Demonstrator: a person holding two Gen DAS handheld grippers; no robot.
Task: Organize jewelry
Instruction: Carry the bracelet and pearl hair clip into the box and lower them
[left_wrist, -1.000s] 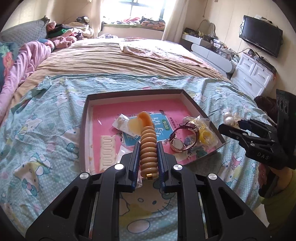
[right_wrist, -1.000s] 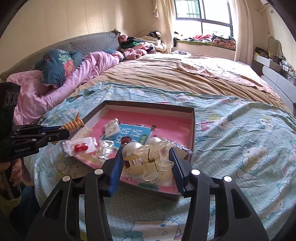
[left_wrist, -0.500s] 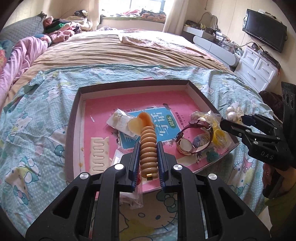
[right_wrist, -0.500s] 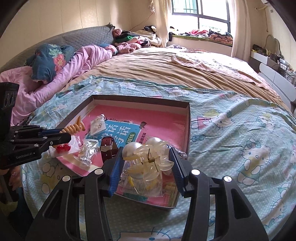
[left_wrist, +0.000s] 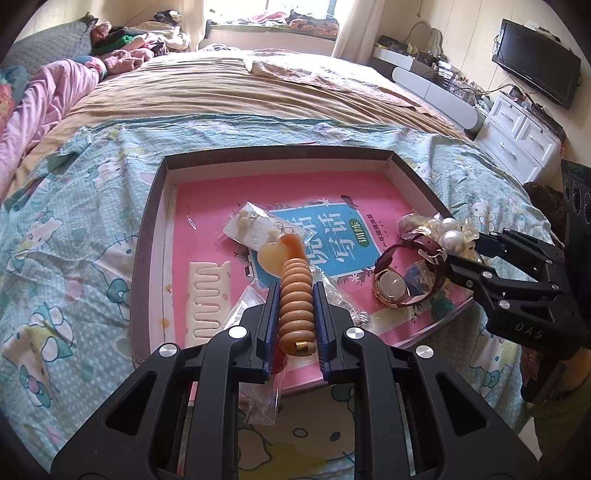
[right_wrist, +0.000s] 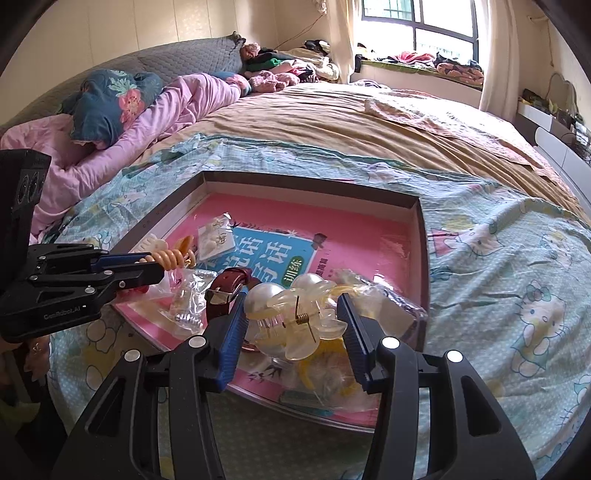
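Cartoon-print bed (left_wrist: 74, 229); dark-rimmed tray (left_wrist: 147, 221) directly on it

Daylit, window (right_wrist: 421, 35) glare, perhaps soft fisheye edges.

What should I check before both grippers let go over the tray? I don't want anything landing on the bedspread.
1. Left gripper shut on the spiral hair tie: ok.
2. Right gripper shut on the pearl claw clip: ok.
3. Hair tie over the tray, not the bedspread: ok.
4. Claw clip inside the tray's near rim: ok, in the right wrist view.
5. Free spot under the clip: not ok; the watch and plastic bags lie there.
6. Height above the tray floor: cannot tell.
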